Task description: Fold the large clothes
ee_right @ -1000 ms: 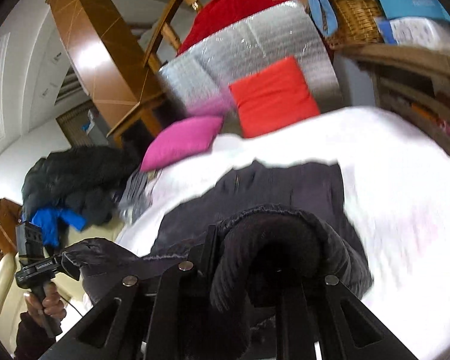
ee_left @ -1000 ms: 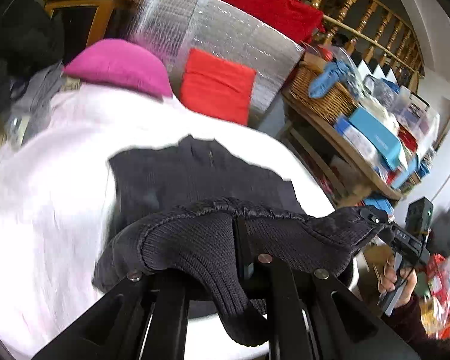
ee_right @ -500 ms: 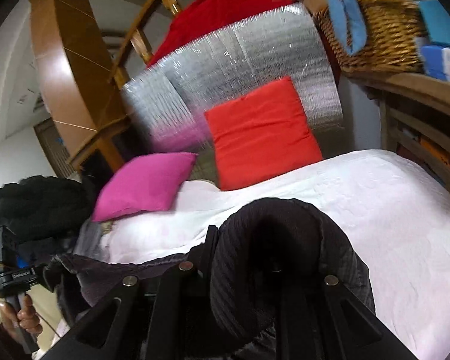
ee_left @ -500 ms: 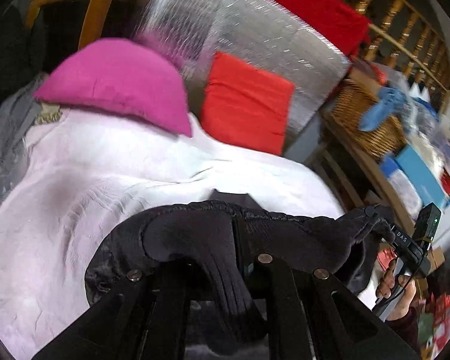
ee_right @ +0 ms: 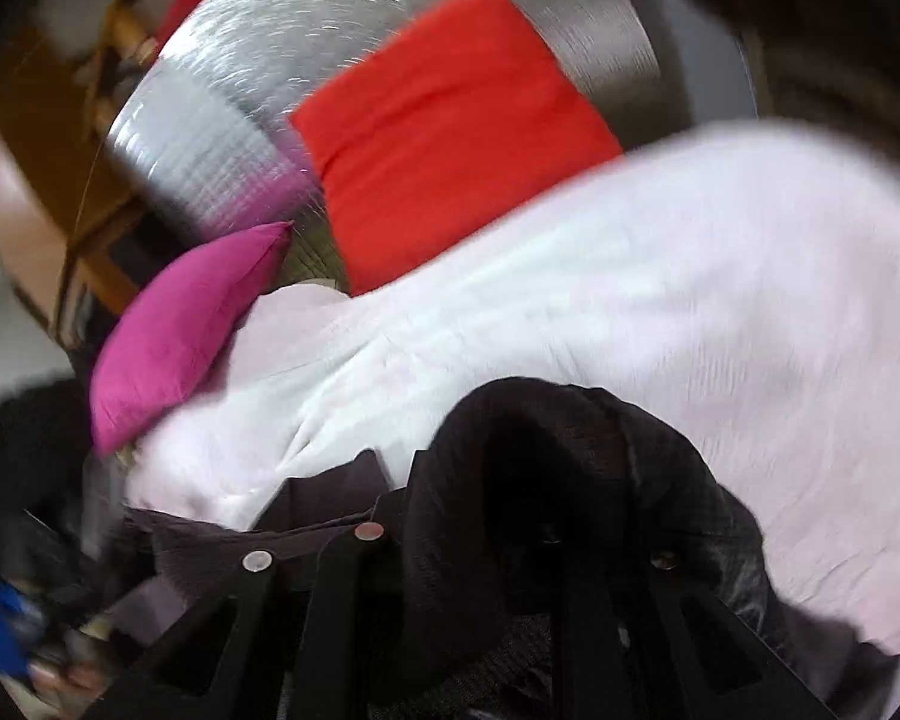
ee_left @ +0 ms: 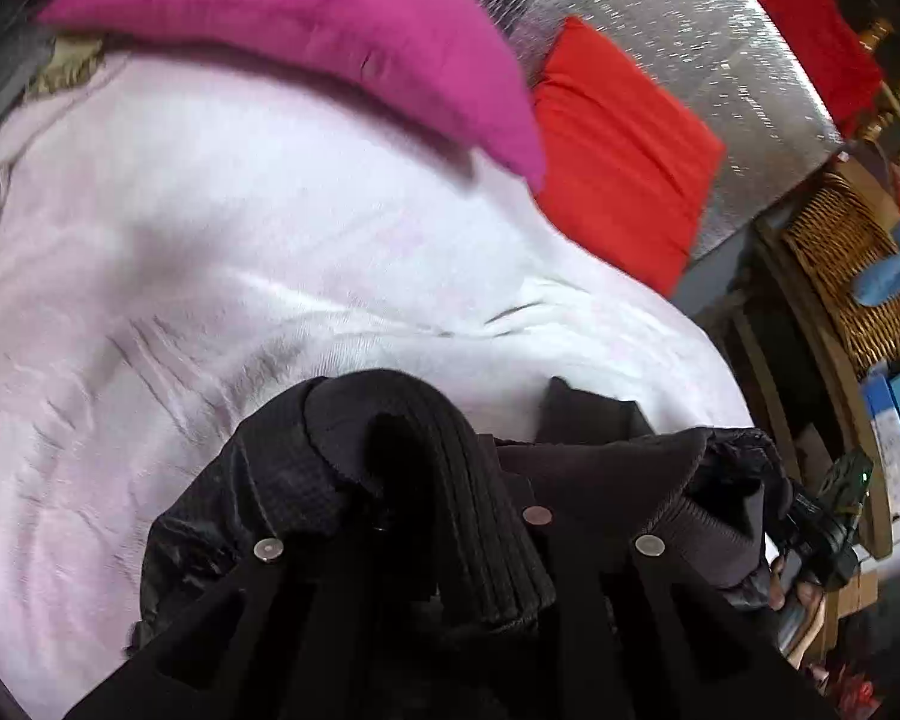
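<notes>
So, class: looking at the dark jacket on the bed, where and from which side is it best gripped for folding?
Grip the dark jacket by its thick ribbed edge, one corner per gripper, coming from the near side. That band bunches into a firm ridge, as it does over the left gripper and right gripper now.

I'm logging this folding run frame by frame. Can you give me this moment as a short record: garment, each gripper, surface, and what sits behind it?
garment: dark jacket with ribbed knit trim, bunched over both grippers
left gripper: jaws shut on the jacket's ribbed edge
right gripper: jaws shut on a fold of the jacket
surface: white bedcover, wrinkled, beneath the jacket
behind: pink cushion and red cushion, against a silver foil panel
side: wicker basket on a shelf
image quality: right wrist view blurred
</notes>
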Tool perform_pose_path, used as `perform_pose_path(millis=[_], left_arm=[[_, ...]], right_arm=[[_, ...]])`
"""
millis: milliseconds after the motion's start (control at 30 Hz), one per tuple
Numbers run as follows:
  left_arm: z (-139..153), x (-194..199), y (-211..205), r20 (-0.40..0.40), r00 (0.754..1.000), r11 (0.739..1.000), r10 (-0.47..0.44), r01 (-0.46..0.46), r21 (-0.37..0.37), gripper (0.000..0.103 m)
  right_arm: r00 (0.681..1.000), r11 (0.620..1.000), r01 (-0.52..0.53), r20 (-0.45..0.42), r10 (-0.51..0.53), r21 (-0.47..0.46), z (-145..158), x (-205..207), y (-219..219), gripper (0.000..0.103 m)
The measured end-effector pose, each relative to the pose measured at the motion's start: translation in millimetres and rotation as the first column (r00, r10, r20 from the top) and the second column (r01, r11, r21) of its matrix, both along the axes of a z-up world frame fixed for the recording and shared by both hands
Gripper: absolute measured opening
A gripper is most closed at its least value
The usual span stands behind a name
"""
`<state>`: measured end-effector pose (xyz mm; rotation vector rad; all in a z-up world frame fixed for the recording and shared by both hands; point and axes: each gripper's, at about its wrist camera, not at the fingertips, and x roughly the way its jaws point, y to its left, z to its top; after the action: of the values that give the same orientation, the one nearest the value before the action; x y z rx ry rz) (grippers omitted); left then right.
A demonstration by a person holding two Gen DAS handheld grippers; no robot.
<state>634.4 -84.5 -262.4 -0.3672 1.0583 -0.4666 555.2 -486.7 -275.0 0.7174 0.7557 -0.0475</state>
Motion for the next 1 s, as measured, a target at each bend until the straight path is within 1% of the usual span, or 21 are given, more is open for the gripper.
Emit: perform_pose_path(millis=[100, 167, 200, 233, 267, 300, 333, 367, 400, 433, 467, 500, 533, 633, 700, 733, 767, 833, 900, 967, 1000], left_arm=[[-0.7, -6.7, 0.8, 0.008, 1.000, 0.998, -0.005, 0.005, -0.060, 0.017], [11.0, -15.0, 5.5, 0.042, 0.999, 0.996, -0.011, 0.014, -0.084, 0.032], [19.0, -20.0, 9.2, 0.073, 0.997, 0.996, 0.003, 0.004, -0.089, 0.058], [33.1, -30.1, 17.6, 0.139, 0.989, 0.995, 0.047, -0.033, -0.097, 0.080], [41.9, -37.7, 24.6, 0.183, 0.979, 0.992, 0.085, -0.067, -0.103, 0.087], [56.7, -50.4, 35.0, 0.259, 0.955, 0.985, 0.147, -0.116, -0.131, 0.091], [65.9, -58.5, 41.4, 0.290, 0.941, 0.979, 0.174, -0.133, -0.156, 0.093], [70.9, -63.0, 44.6, 0.287, 0.940, 0.977, 0.186, -0.145, -0.156, 0.093], [75.0, -70.1, 45.9, 0.250, 0.948, 0.978, 0.197, -0.171, -0.122, 0.093], [75.4, -77.6, 45.1, 0.226, 0.955, 0.979, 0.193, -0.173, -0.103, 0.093], [74.6, -86.3, 44.1, 0.215, 0.959, 0.981, 0.187, -0.170, -0.095, 0.093], [73.5, -105.9, 41.0, 0.216, 0.959, 0.982, 0.184, -0.169, -0.085, 0.093], [72.5, -119.8, 38.1, 0.227, 0.956, 0.982, 0.183, -0.170, -0.079, 0.093], [63.3, -176.8, 28.9, 0.282, 0.931, 0.971, 0.233, -0.236, -0.024, 0.093], [55.7, -205.8, 29.6, 0.318, 0.904, 0.955, 0.285, -0.297, -0.009, 0.093], [50.8, -219.4, 29.9, 0.342, 0.886, 0.942, 0.313, -0.335, 0.005, 0.093], [47.1, -223.9, 29.3, 0.352, 0.879, 0.935, 0.323, -0.355, 0.027, 0.093], [43.7, -219.5, 26.3, 0.341, 0.883, 0.913, 0.323, -0.386, 0.135, 0.093], [42.9, -214.1, 29.8, 0.334, 0.883, 0.896, 0.329, -0.403, 0.183, 0.093], [36.7, -213.0, 37.3, 0.336, 0.874, 0.877, 0.352, -0.433, 0.208, 0.093], [29.6, -207.4, 39.5, 0.305, 0.882, 0.867, 0.359, -0.436, 0.242, 0.093]], right_arm=[[0.999, 0.989, -0.012, 0.039, 0.007, 0.144, -7.2, -16.5, -20.1, 0.025], [0.998, 0.980, -0.027, 0.061, 0.015, 0.197, -3.6, -28.6, -26.8, 0.028], [0.997, 0.977, -0.038, 0.067, 0.025, 0.210, 1.3, -36.4, -29.4, 0.030], [0.997, 0.977, -0.046, 0.067, 0.032, 0.210, 6.8, -41.8, -29.3, 0.032], [0.997, 0.977, -0.052, 0.072, 0.038, 0.207, 11.5, -47.9, -29.8, 0.032], [0.996, 0.977, -0.056, 0.076, 0.042, 0.203, 15.6, -52.9, -30.9, 0.034], [0.996, 0.978, -0.060, 0.074, 0.046, 0.200, 19.3, -58.0, -32.4, 0.034], [0.997, 0.978, -0.057, 0.070, 0.044, 0.202, 21.9, -58.4, -34.8, 0.034], [0.997, 0.973, -0.051, 0.067, 0.037, 0.226, 23.5, -62.4, -39.1, 0.035], [0.997, 0.964, -0.042, 0.068, 0.025, 0.263, 24.0, -65.9, -42.9, 0.041], [0.997, 0.954, -0.040, 0.075, 0.019, 0.298, 24.4, -66.3, -45.6, 0.050], [0.996, 0.942, -0.043, 0.093, 0.012, 0.334, 26.2, -69.7, -49.6, 0.074], [0.993, 0.935, -0.036, 0.118, -0.006, 0.354, 30.5, -71.7, -52.0, 0.086], [0.978, 0.934, -0.001, 0.194, -0.073, 0.358, 52.4, -81.9, -57.8, 0.086], [0.984, 0.933, 0.016, 0.162, -0.079, 0.358, 60.8, -87.8, -58.9, 0.086], [0.988, 0.947, 0.040, 0.128, -0.084, 0.319, 64.3, -90.3, -58.5, 0.086], [0.994, 0.972, 0.068, 0.070, -0.086, 0.223, 70.1, -94.8, -56.4, 0.086], [0.998, 0.997, 0.062, -0.030, -0.060, 0.053, 73.9, -103.8, -51.2, 0.086], [0.995, 0.998, 0.031, -0.094, -0.036, -0.051, 71.2, -116.0, -46.0, 0.086], [0.992, 0.995, -0.013, -0.129, 0.000, -0.102, 65.3, -126.0, -39.3, 0.086], [0.989, 0.993, -0.049, -0.146, 0.033, -0.111, 60.2, -130.9, -33.1, 0.086]])
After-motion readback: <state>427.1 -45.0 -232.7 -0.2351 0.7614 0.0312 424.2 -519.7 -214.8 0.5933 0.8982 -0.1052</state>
